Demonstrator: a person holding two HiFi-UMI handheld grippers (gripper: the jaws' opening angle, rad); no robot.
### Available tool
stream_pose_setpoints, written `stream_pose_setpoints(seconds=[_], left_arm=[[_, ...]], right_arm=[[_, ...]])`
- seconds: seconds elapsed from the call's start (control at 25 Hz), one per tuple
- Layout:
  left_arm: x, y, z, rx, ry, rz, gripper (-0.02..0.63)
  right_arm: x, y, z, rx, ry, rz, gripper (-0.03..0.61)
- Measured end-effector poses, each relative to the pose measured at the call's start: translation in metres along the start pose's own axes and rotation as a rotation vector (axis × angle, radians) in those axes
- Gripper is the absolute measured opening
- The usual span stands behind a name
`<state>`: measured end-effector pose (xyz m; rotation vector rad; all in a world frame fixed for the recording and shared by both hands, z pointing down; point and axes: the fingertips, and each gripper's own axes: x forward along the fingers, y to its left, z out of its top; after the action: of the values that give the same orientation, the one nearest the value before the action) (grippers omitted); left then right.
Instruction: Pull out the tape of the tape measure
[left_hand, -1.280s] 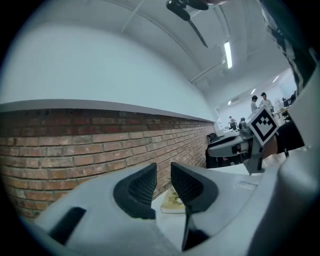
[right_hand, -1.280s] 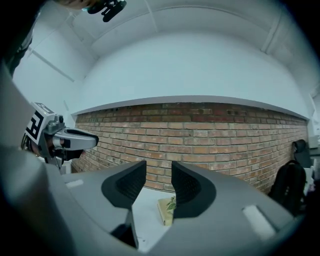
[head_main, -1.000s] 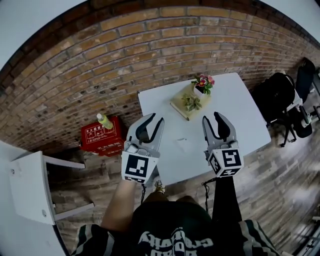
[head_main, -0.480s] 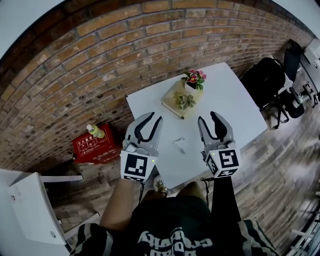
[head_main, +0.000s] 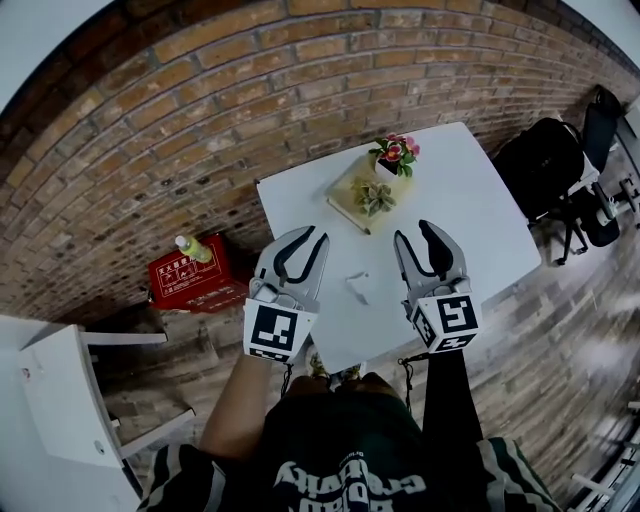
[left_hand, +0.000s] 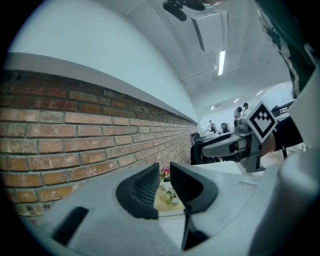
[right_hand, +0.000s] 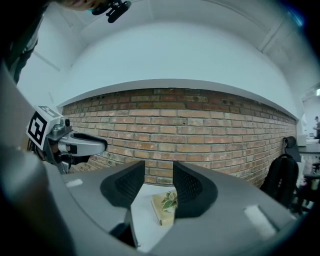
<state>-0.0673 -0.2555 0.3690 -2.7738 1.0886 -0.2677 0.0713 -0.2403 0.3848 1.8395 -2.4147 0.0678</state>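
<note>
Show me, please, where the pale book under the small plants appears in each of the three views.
Head view: the book lies upper centre, on the white table, near its wall-side edge.
Left gripper view: the book is low centre, small, below the pink flowers.
Right gripper view: the book is low centre, at the table's far end.
Shared landmark: the brick wall behind the table.
</note>
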Motion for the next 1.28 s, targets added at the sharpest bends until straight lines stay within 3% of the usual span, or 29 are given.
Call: stream_pose_setpoints(seconds=[0.28, 0.56, 1.28], left_arm=[[0.007, -0.022, -0.026, 0.022, 0.072, 0.002, 0.075], [0.015, -0.053, -0.090, 0.040, 0.200, -0.049, 0.111], [0.028, -0.091, -0.222, -0.042, 0.438, -0.212, 0.115]], right_arm=[[0.013, 0.003, -0.025, 0.004, 0.034, 0.088, 0.193], [0.017, 0.016, -0.087, 0.008, 0.168, 0.138, 0.195], [0.011, 0.052, -0.230, 0.093, 0.500, 0.177, 0.222]])
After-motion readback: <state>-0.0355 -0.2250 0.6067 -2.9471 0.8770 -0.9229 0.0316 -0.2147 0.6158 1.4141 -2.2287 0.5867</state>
